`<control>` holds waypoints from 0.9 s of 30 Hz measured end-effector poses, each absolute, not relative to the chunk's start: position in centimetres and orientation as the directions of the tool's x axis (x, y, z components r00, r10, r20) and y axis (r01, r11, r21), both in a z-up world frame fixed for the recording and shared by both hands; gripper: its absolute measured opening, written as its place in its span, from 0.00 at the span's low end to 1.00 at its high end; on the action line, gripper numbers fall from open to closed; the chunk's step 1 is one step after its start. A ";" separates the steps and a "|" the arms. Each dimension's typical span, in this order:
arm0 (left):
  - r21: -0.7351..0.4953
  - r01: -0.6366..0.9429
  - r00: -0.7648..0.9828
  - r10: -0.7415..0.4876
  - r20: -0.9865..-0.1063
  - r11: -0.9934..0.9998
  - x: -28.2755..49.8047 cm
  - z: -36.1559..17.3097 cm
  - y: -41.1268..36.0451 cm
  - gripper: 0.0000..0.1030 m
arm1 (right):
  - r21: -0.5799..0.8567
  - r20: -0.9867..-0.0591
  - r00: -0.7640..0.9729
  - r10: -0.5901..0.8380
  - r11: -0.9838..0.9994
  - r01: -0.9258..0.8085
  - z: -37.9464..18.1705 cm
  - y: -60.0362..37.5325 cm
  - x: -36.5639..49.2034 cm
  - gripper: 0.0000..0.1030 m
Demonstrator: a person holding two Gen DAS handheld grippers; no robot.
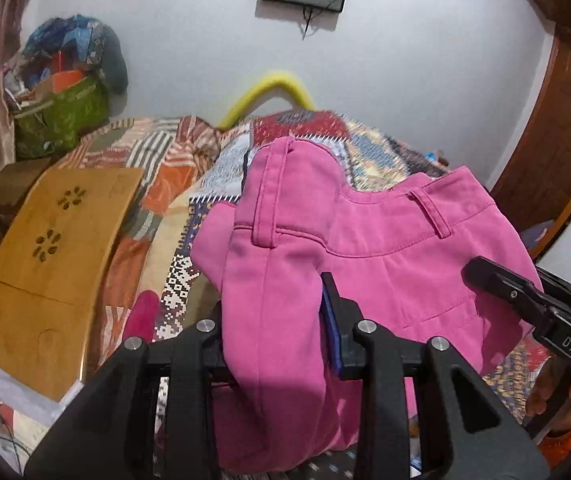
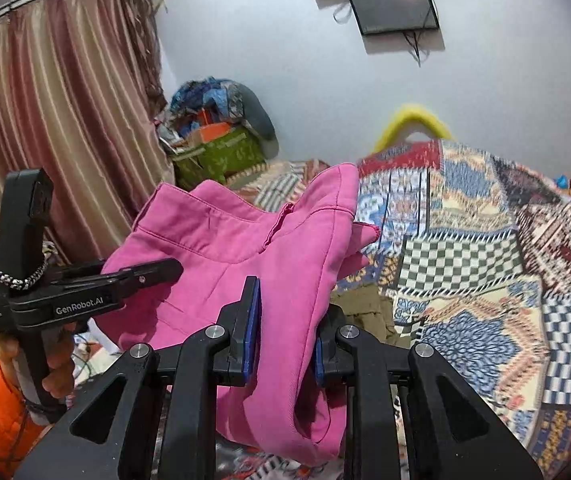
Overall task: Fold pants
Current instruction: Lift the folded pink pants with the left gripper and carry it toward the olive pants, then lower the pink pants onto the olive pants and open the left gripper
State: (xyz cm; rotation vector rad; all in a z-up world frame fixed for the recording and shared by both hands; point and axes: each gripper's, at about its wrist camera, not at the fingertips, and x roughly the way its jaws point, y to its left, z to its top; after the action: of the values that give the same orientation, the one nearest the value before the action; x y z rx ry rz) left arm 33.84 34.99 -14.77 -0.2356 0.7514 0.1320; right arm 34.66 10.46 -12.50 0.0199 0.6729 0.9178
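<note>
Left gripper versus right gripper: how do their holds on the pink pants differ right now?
The left gripper clamps a thick bunch of the pink fabric pants beside a belt loop; the right gripper pinches a narrower fold. The left gripper's blue-padded fingers stand wider apart than the right's. Both are shut on the waist end, holding it up above the patchwork bedspread.

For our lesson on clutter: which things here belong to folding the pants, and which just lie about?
Job: pink pants, left gripper, right gripper, patchwork bedspread.
Lying about: wooden board, green bag, yellow hanger, curtain.
</note>
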 end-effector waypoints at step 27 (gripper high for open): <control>0.021 -0.295 0.576 0.195 -0.794 0.955 37.7 -22.6 39.6 0.71 | 0.164 -0.759 0.380 0.528 0.720 -0.674 -20.5 12.2 37.8 0.43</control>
State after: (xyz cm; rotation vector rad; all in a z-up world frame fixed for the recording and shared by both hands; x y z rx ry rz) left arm 37.72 39.60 -22.59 -0.1179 0.9140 0.2874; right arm 37.81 12.24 -20.53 -0.1837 0.8949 0.7731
